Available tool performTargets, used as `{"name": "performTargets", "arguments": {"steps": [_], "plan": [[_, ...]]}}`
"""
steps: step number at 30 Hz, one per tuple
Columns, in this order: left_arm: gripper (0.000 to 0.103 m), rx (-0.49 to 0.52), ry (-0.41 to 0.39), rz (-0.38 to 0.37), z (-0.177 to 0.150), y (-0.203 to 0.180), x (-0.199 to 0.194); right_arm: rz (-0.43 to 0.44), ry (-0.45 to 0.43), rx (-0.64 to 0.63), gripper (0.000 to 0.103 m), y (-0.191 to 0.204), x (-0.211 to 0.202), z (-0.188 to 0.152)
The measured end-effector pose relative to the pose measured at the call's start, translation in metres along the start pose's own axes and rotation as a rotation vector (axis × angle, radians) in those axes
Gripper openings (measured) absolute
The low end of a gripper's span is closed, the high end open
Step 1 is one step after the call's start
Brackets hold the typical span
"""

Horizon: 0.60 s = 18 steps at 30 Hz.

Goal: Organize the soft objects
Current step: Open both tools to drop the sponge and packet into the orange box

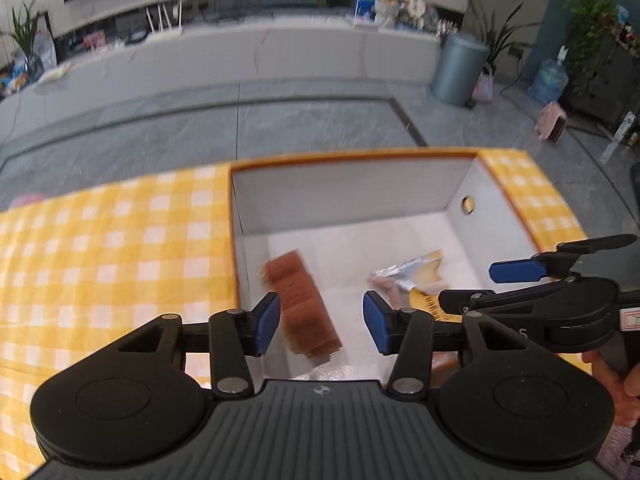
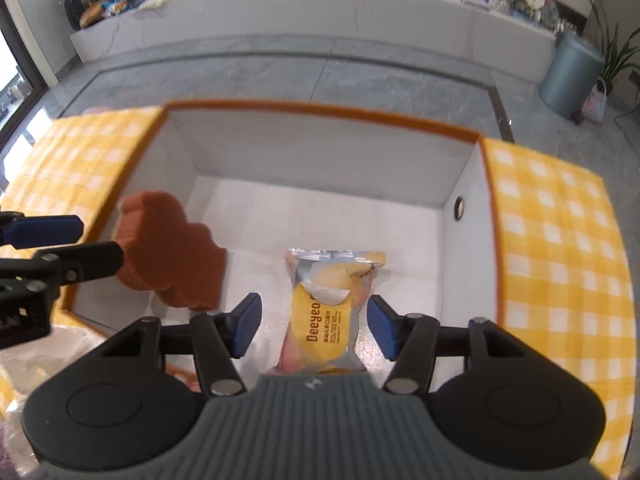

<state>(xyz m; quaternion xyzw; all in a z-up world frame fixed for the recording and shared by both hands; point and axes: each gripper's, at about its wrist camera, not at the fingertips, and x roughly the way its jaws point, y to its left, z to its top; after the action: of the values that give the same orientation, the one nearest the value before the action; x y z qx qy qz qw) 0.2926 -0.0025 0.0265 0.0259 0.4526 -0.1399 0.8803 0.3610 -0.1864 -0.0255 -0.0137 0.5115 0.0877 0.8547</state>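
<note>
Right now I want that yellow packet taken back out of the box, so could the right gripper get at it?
Probably yes: the right gripper is open directly above the packet, with nothing between them, and the sponge sits off to the side.

the yellow wipes packet [image 2: 324, 320] in the box reads "deeyeo", printed along its length.

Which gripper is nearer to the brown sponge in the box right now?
Left. The left gripper stands open right over the brown sponge, which shows between its jaws. The right gripper is open farther along the box, over the yellow wipes packet.
</note>
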Motion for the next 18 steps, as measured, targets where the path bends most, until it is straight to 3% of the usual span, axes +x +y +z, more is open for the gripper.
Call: {"name": "performTargets", "arguments": {"steps": [4, 9, 12, 18], "plan": [[0.057, 0.015, -0.089, -0.009, -0.007, -0.007, -0.047, 0.014, -0.071, -0.001, 0.058, 0.005, -0.039, -0.014], [0.057, 0.029, -0.175, 0.037, -0.032, -0.018, -0.099, 0.022, -0.157, 0.015, 0.059, 0.02, -0.087, -0.047], [0.057, 0.03, -0.192, 0.022, -0.053, -0.019, -0.12, 0.039, -0.189, 0.026, 0.059, 0.028, -0.11, -0.072], [0.057, 0.035, -0.207, 0.062, -0.109, -0.015, -0.146, 0.072, -0.281, 0.016, 0.062, 0.05, -0.145, -0.128]]}}
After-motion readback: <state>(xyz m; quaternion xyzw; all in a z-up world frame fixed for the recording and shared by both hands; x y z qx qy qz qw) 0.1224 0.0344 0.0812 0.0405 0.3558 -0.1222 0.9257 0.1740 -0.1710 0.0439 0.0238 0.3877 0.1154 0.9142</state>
